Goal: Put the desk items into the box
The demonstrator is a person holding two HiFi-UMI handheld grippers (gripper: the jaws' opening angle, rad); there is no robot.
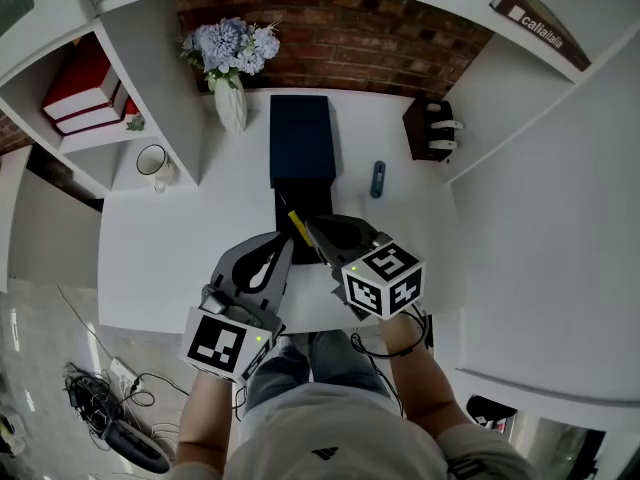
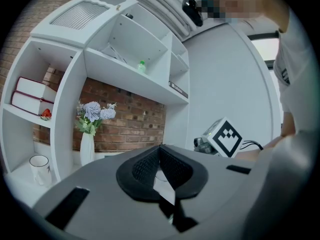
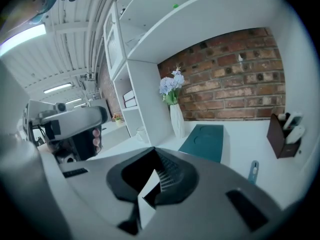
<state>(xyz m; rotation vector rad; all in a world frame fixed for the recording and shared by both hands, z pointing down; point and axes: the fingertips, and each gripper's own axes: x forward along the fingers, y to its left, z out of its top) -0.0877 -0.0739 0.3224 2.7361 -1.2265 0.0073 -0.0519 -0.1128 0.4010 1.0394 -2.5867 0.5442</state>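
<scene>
Both grippers hang close together over the near edge of the white desk [image 1: 170, 248], right in front of the dark blue box [image 1: 300, 138]. The right gripper [image 1: 318, 230] has its jaws pressed fully together, and its own view shows nothing caught between the pads. The left gripper [image 1: 284, 240] is the same, pads meeting with nothing in them. Now look at the yellow pencil [image 1: 298, 226]: in the head view it lies slantwise on a black patch at the box's near end, just beside both sets of jaw tips. I read that patch as the open part of the box and the pencil as already dropped in. The pictures don't settle whether it touches either gripper, though, and neither gripper view shows it at all. So that looks like one item in, and there's more to go. A slim blue tool [image 1: 377, 179], possibly a cutter, sits alone on the desk just right of the box and well clear of both grippers. To my eye it's the obvious next pick for the right side. Further back right, a brown holder [image 1: 422, 138] stands against the shelf wall with white pieces in it, and whether that belongs in the box I can't say. The white vase [image 1: 231, 103] and the mug [image 1: 152, 163] stand off to the left, nowhere near the grippers.
</scene>
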